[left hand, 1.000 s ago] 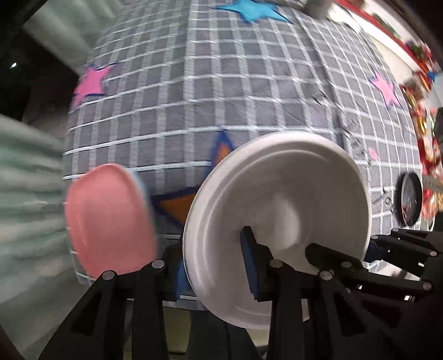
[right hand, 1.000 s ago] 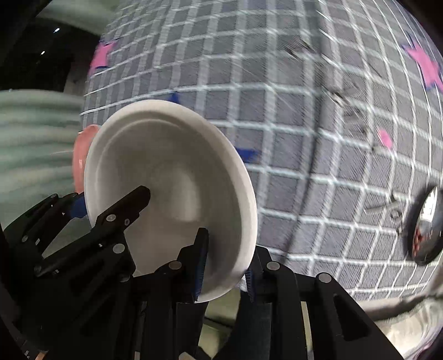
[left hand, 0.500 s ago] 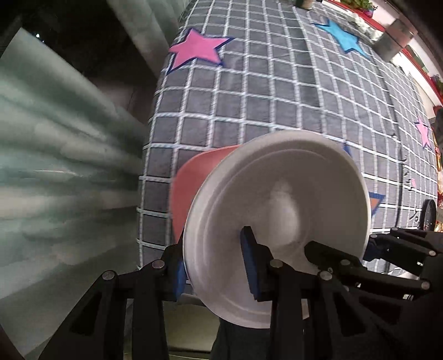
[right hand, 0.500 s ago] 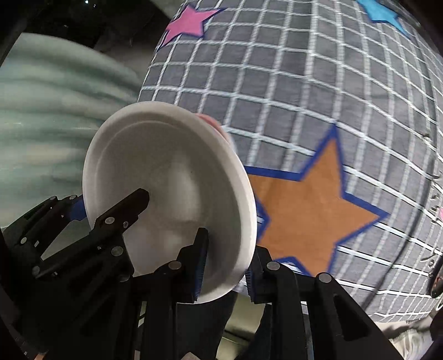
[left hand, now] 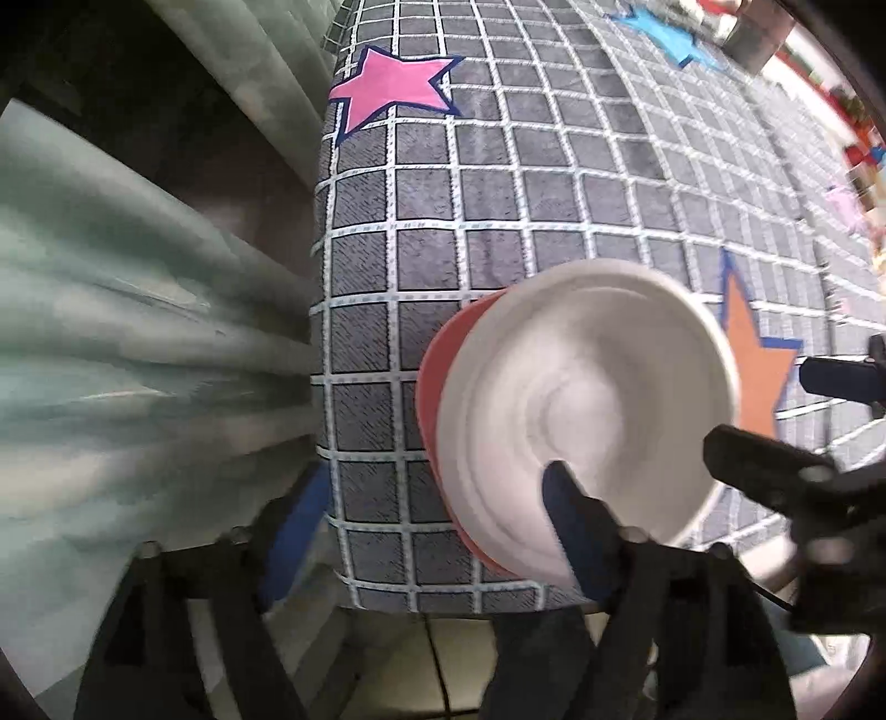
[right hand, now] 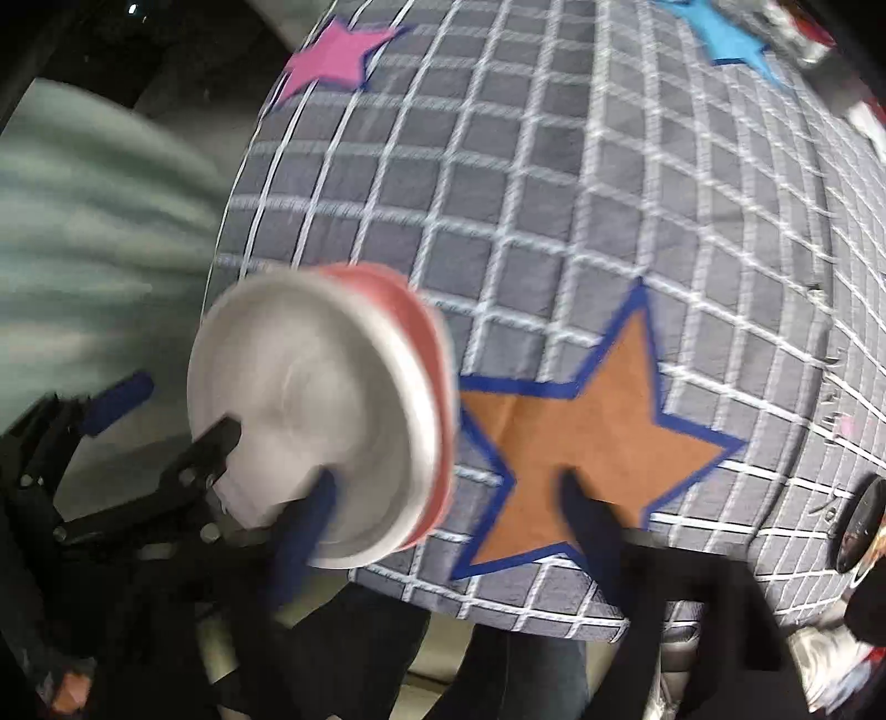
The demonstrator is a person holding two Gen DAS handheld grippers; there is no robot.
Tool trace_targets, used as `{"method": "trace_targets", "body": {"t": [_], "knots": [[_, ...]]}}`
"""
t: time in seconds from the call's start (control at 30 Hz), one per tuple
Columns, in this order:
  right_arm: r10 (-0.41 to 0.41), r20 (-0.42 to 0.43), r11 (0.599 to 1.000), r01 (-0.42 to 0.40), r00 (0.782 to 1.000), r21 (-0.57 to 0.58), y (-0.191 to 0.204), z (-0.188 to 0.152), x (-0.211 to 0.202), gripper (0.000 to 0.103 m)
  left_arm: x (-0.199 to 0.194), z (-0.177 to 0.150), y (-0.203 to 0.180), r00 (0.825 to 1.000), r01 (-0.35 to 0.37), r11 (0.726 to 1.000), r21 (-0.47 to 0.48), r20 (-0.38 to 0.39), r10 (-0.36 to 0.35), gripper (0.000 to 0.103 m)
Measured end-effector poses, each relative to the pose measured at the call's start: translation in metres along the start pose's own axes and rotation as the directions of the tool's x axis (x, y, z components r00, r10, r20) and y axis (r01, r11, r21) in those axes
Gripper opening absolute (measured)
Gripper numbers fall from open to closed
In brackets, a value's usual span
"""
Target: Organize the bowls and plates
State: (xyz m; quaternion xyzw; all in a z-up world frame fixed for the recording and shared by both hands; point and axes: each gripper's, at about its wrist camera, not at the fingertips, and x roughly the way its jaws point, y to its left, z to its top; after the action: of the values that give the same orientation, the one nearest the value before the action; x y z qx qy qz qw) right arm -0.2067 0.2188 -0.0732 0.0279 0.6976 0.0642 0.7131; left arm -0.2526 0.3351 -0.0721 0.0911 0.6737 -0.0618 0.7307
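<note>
A white plate [left hand: 587,410] lies stacked in a pink plate [left hand: 437,387] near the front left corner of the grid-patterned table [left hand: 498,221]; the stack, white plate [right hand: 310,421] on pink plate [right hand: 426,343], also shows in the right wrist view. My left gripper [left hand: 437,531] is opening, and its pads stand clear on either side of the stack's left rim. My right gripper [right hand: 448,526] is opening wide too, straddling the right rim without touching it. Each gripper appears in the other's view: right gripper [left hand: 775,471], left gripper [right hand: 111,443]. Both views are blurred.
An orange star [right hand: 587,443] lies just right of the stack, a pink star [left hand: 387,88] farther back and a blue star [right hand: 725,33] at the far end. A green curtain [left hand: 111,332] hangs left of the table edge. A dark round object [right hand: 858,526] sits at the right.
Both grippers carried the white plate leftwards over the pink plate. Their jaws have now opened and let go, and the white plate rests in the pink one.
</note>
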Motion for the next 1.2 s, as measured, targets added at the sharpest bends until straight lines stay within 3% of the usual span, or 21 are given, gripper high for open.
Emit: {"method": "trace_targets", "body": {"t": [0.1,0.17,0.23,0.37,0.67,1.2], "knots": [[0.048,0.02,0.997,-0.05,0.999,0.062,-0.014,-0.002,-0.018,0.102,-0.008,0.0,0.0,1.0,0.022,0.999,0.024,0.014,-0.022,0.091],[0.045,0.045,0.996,-0.049,0.998,0.076,-0.012,-0.002,-0.028,0.102,-0.011,0.003,-0.004,0.999,0.036,0.998,0.045,0.015,-0.036,0.093],[0.031,0.071,0.997,-0.036,0.997,0.07,-0.014,-0.004,-0.039,0.102,-0.014,0.006,-0.01,0.999,0.032,0.997,0.067,0.009,-0.033,0.103],[-0.006,0.105,0.998,-0.001,0.994,0.058,-0.021,-0.025,-0.056,0.102,-0.021,0.013,-0.024,0.998,0.05,0.993,0.109,0.027,-0.053,0.103],[-0.014,0.093,0.996,0.006,0.996,0.084,-0.023,-0.032,-0.054,0.102,-0.031,0.017,-0.038,0.998,0.032,0.986,0.162,0.043,-0.04,0.103],[-0.012,0.101,0.996,0.002,0.995,0.094,-0.02,-0.032,-0.057,0.102,-0.033,0.017,-0.033,0.999,0.016,0.986,0.164,0.045,-0.024,0.103]]}}
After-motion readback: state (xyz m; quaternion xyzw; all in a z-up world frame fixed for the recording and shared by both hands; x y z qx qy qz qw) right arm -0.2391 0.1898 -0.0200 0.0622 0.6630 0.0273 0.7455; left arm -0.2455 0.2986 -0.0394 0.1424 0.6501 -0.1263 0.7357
